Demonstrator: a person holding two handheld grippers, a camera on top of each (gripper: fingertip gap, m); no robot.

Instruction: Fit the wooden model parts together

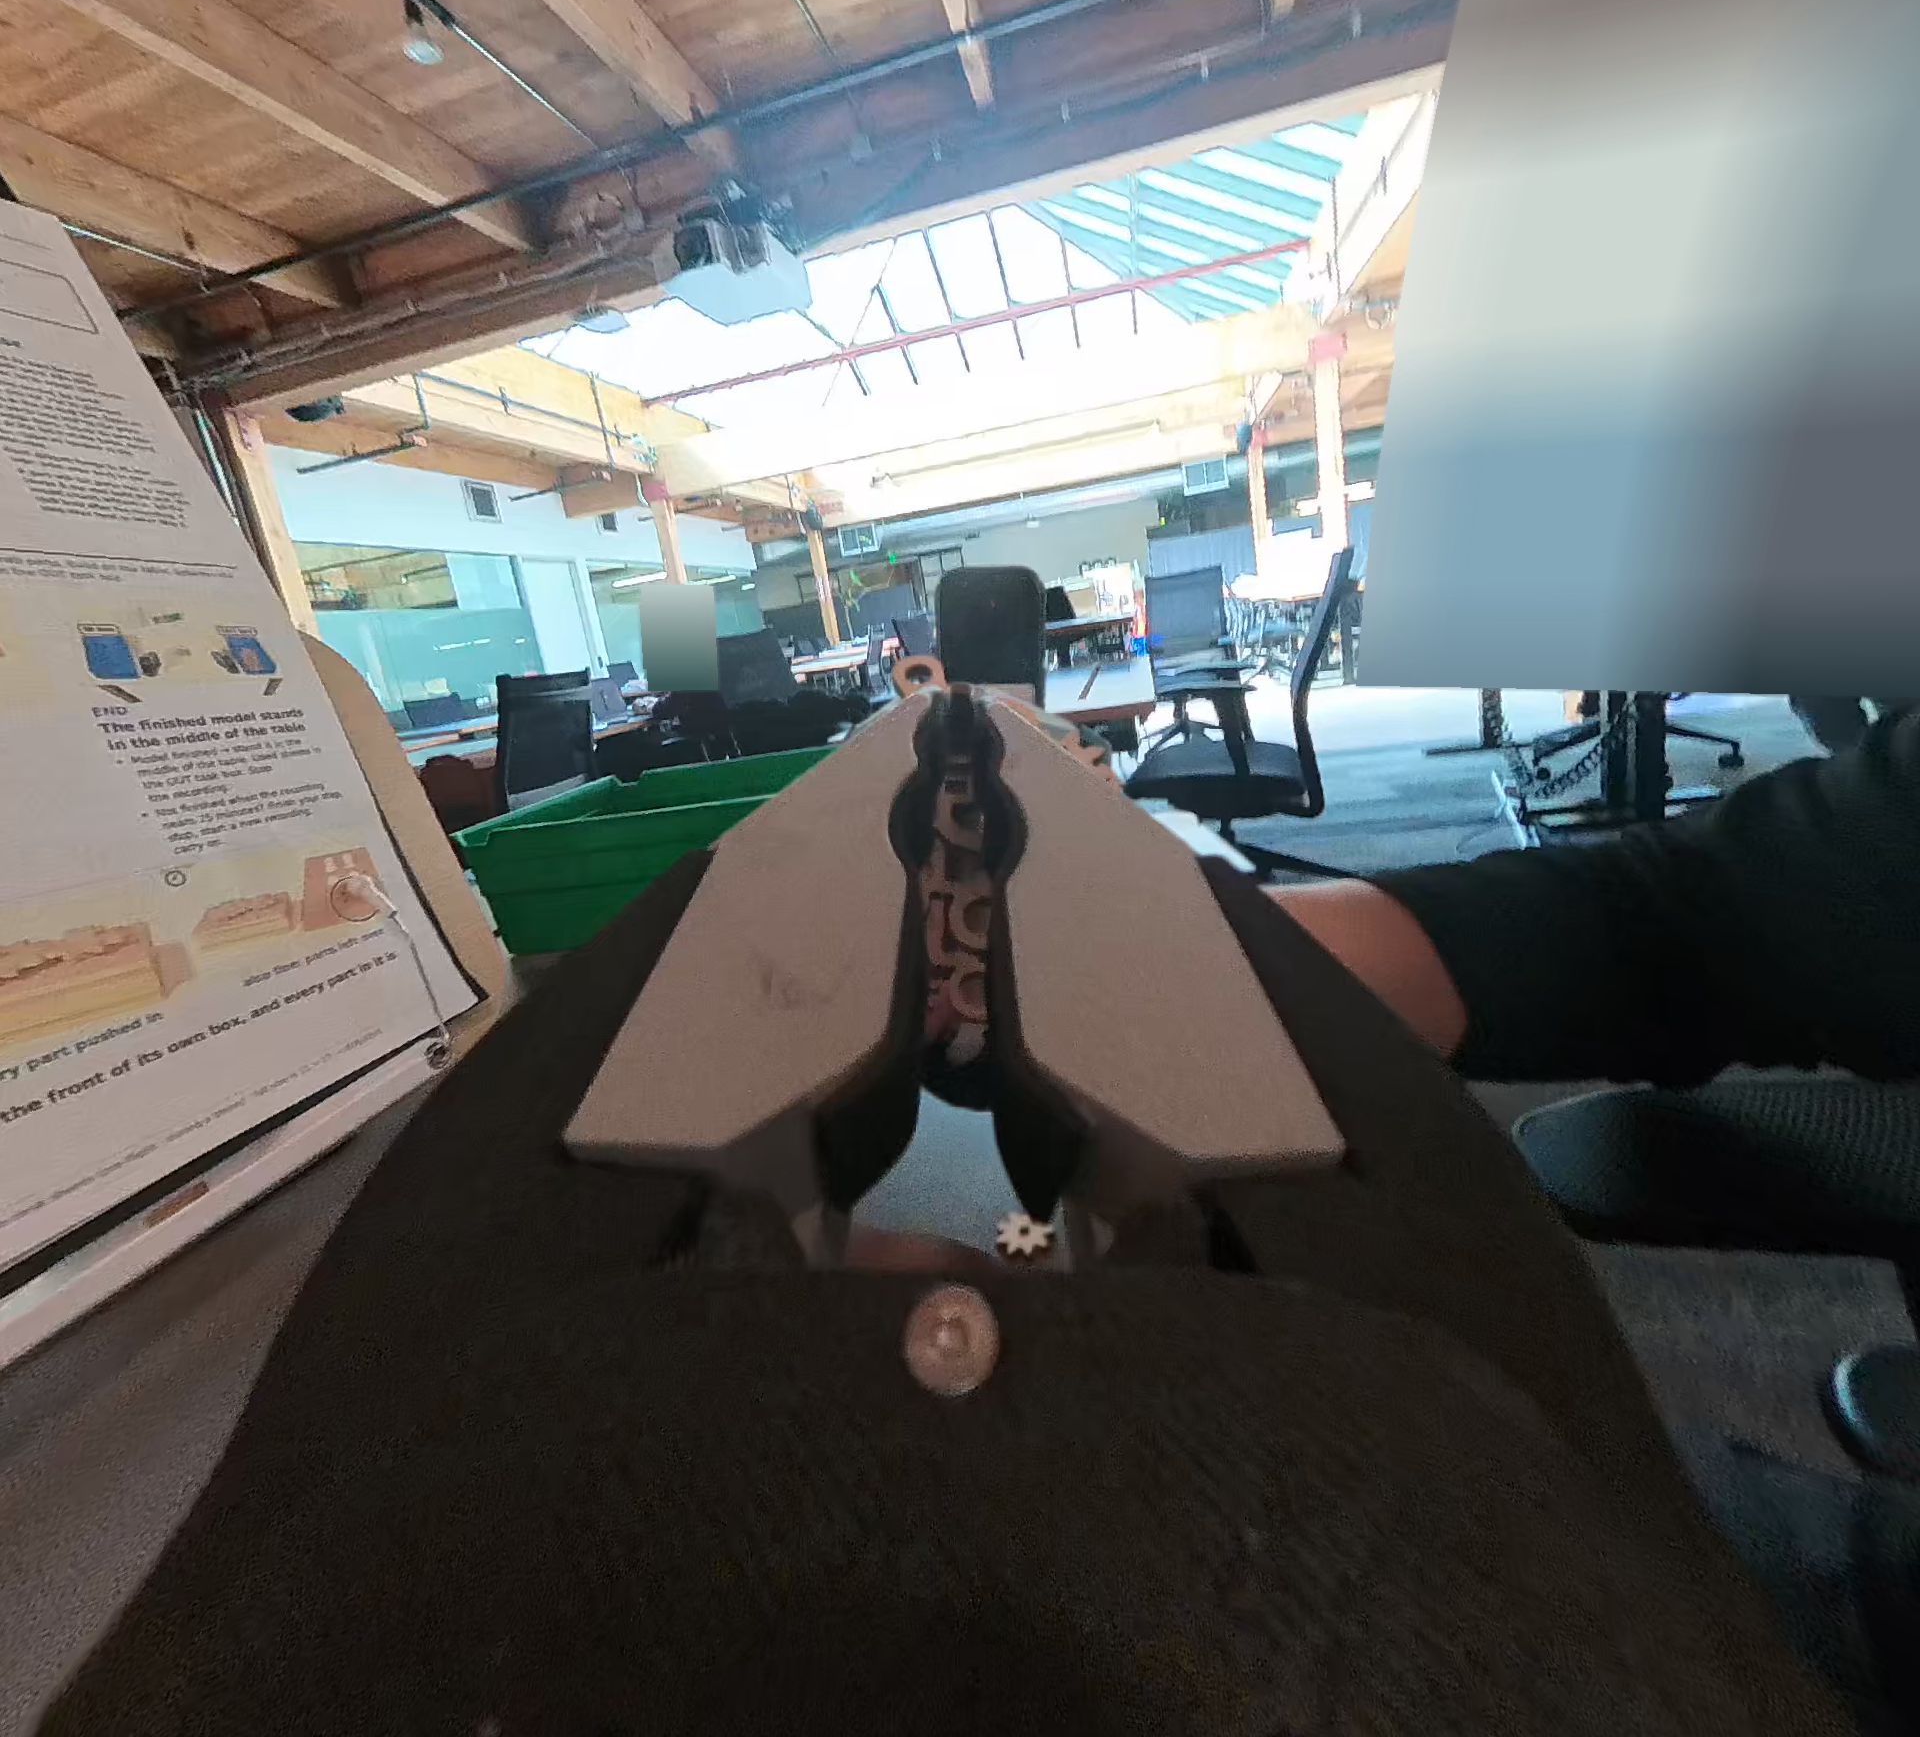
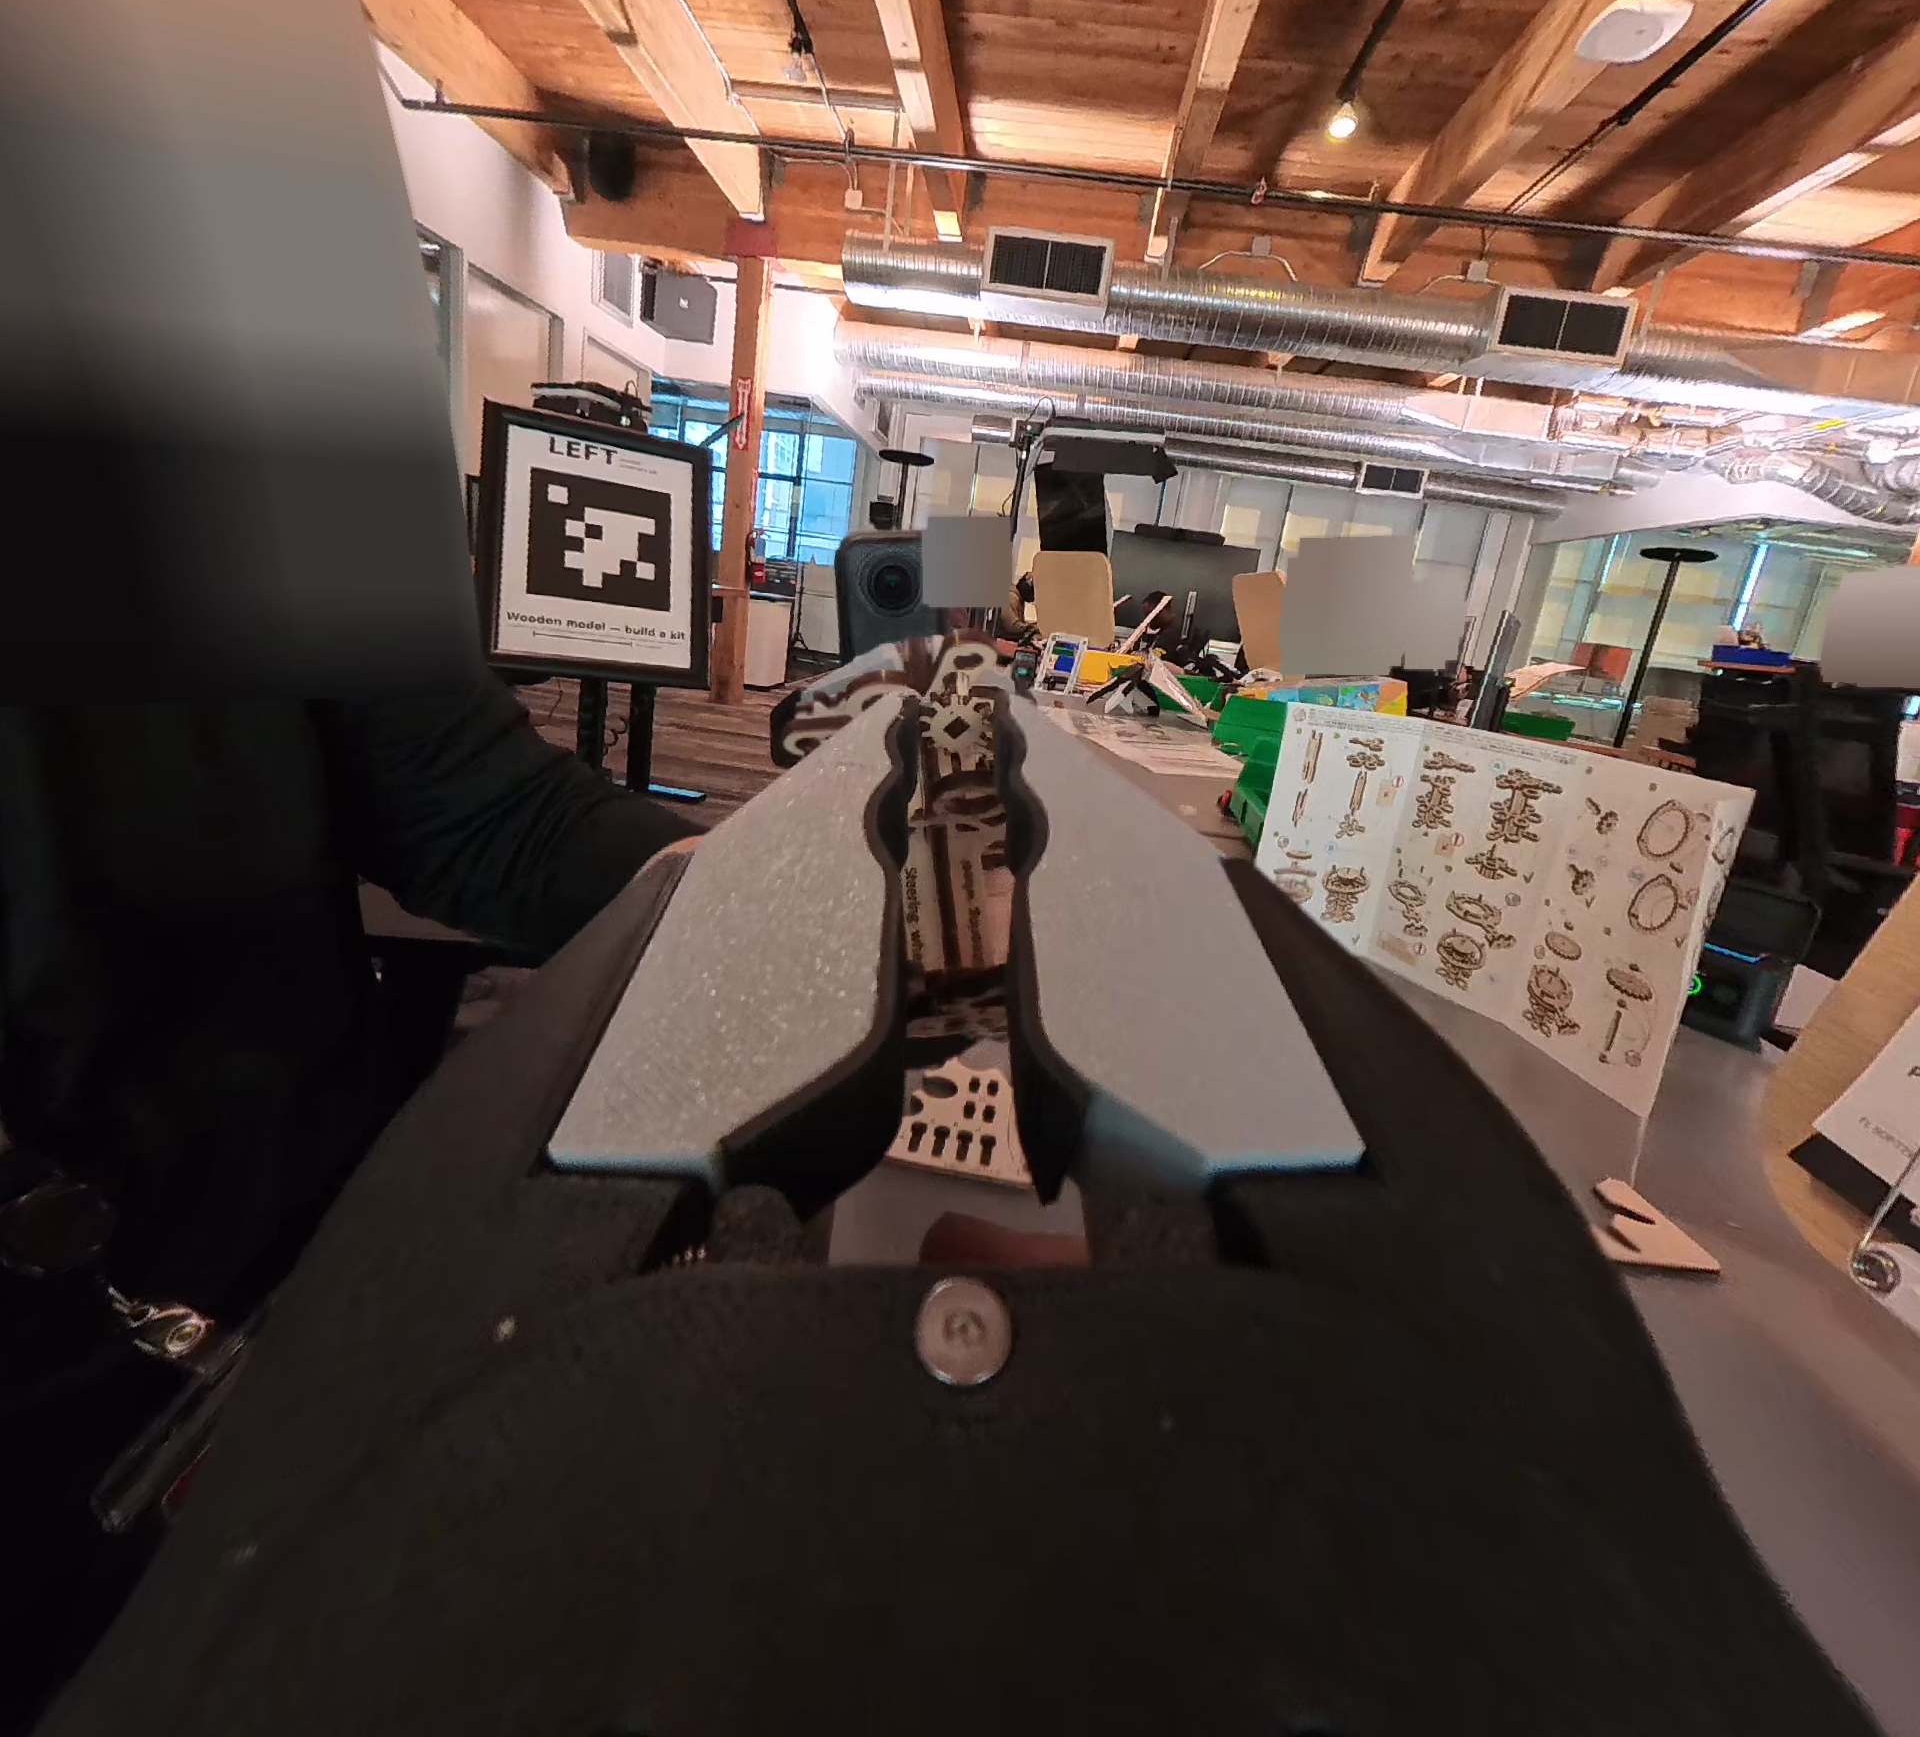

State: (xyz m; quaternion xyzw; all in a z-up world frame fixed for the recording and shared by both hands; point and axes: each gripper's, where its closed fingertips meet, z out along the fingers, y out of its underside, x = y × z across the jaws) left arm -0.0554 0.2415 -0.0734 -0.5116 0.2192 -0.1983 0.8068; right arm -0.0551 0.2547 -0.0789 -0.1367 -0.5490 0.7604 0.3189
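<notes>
Left tongs [image 1: 961,721] pinching a wooden sheet [image 1: 956,908] edge-on, right tongs [image 2: 961,700] pinching the same sheet, folded instruction leaflet [image 2: 1475,866] standing right of it on the bench [image 2: 1714,1375]

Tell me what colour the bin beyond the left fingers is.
Green: the bin shows best in the left wrist view, just left of the gripper's fingers.
</notes>
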